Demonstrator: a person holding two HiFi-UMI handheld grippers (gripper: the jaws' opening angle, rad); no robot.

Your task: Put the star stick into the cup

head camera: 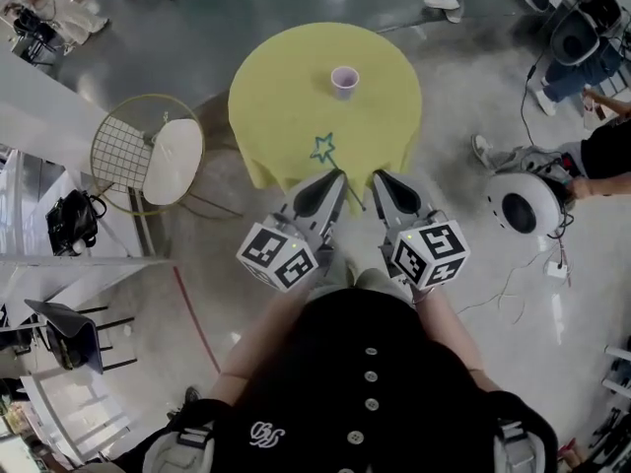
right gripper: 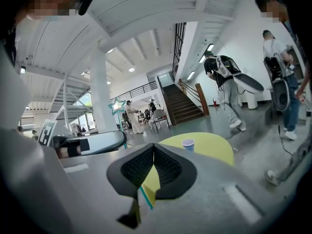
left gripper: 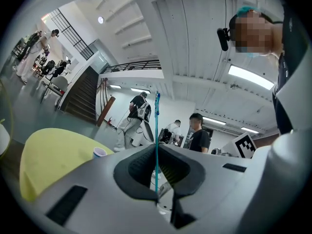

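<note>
Jaws of the left gripper (head camera: 338,175) pinch the teal shaft of the star stick (head camera: 323,148), whose star shows over the 6 o'clock side of the yellow round table (head camera: 286,77). At its 3 o'clock, the right gripper (head camera: 378,175) is closed on nothing. The paper cup (head camera: 344,80) stands near the table's 12 o'clock.

Wore a black top (head camera: 380,338) with a row of small pale round buttons (head camera: 370,376) down the front and a white curly mark (head camera: 263,432) on one side. Had grey padded straps (head camera: 183,449) at both shoulders. Showed, on the left gripper (head camera: 338,177) and the right gripper (head camera: 379,177), smooth pale grey bodies, black ribbed pads (left gripper: 140,165) and cubes (head camera: 278,254) with black-and-white square markers.
</note>
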